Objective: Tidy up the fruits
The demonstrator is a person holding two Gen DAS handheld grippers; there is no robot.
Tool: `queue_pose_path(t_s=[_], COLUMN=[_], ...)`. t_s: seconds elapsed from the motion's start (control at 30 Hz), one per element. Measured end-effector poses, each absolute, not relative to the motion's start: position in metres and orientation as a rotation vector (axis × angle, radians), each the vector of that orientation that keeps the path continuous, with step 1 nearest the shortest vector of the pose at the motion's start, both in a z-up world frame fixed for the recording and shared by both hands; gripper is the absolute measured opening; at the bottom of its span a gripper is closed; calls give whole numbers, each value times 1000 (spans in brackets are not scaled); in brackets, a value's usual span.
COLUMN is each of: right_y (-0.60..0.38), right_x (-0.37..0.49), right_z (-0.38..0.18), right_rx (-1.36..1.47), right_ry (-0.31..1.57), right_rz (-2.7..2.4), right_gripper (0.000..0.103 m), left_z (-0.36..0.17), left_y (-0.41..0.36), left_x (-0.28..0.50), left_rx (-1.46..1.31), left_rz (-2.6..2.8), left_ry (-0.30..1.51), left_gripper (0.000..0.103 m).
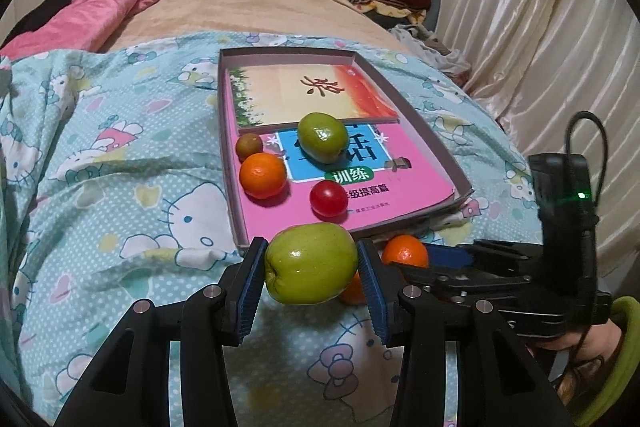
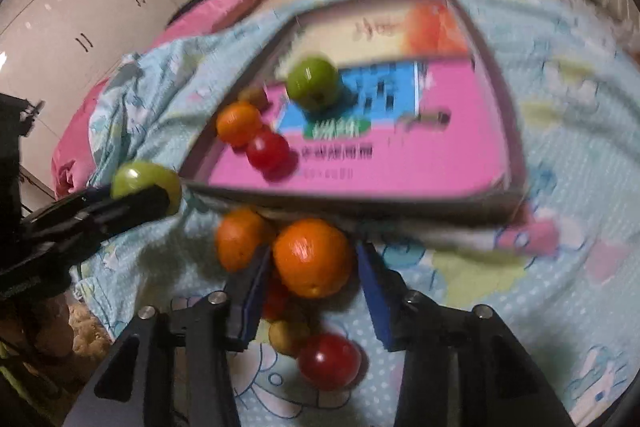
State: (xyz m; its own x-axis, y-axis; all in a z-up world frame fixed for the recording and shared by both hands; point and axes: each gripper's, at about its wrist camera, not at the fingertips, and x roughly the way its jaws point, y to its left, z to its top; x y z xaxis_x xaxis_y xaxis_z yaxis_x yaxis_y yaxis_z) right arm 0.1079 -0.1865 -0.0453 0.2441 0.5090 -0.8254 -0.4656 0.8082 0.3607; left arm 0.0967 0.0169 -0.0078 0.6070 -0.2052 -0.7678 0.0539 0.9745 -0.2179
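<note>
A: L wrist view: left gripper (image 1: 311, 277) is seen clamped on a green apple (image 1: 311, 269), both blue pads pressed to its sides, held just short of the tray's (image 1: 436, 143) near edge.

B: Same apple (image 2: 142, 181) is picked up at far left in R wrist view, gripped from the side by the black fingers. That view is blurred.

A: Tray contents from L view: second green fruit (image 1: 322, 137), small brown fruit (image 1: 249, 146), orange (image 1: 263, 175), red fruit (image 1: 329, 199), all lying on a pink book (image 1: 408, 171). Tray is set on a cartoon-print blanket (image 1: 120, 155).

B: Shown only in R view: loose pile on the blanket before the tray. Large orange (image 2: 312, 257) is framed by the right gripper (image 2: 314, 291), jaws apart, no pad contact made out. A second orange (image 2: 242, 243) lies left of it; a red fruit (image 2: 329, 361) and a small tan one (image 2: 286, 337) lie nearer the camera.

A: In L view only one orange (image 1: 405, 251) of that pile is clearly seen, past the right pad. Right gripper body (image 1: 560, 227) is seen at R edge, held by a hand (image 1: 592, 347) in a green sleeve.

B: White wardrobe (image 2: 72, 19) is noted in R view only.
</note>
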Motion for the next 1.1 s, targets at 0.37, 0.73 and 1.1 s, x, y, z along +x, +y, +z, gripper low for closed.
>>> queue_pose_path(t_s=[0.37, 0.73, 1.1], right_y=[-187, -203, -213], right_x=[102, 105, 103], right_z=[-27, -8, 17], right_rx=[12, 136, 184], right_ry=[1054, 994, 870], right_rz=[679, 726, 751], right_gripper=[39, 39, 39], left_z=[0, 13, 20], left_y=[19, 20, 19], left_x=[95, 100, 99], left_rx=[-182, -195, -188], left_rz=[-148, -144, -139], left_ry=[871, 824, 790], left_gripper=[47, 47, 47])
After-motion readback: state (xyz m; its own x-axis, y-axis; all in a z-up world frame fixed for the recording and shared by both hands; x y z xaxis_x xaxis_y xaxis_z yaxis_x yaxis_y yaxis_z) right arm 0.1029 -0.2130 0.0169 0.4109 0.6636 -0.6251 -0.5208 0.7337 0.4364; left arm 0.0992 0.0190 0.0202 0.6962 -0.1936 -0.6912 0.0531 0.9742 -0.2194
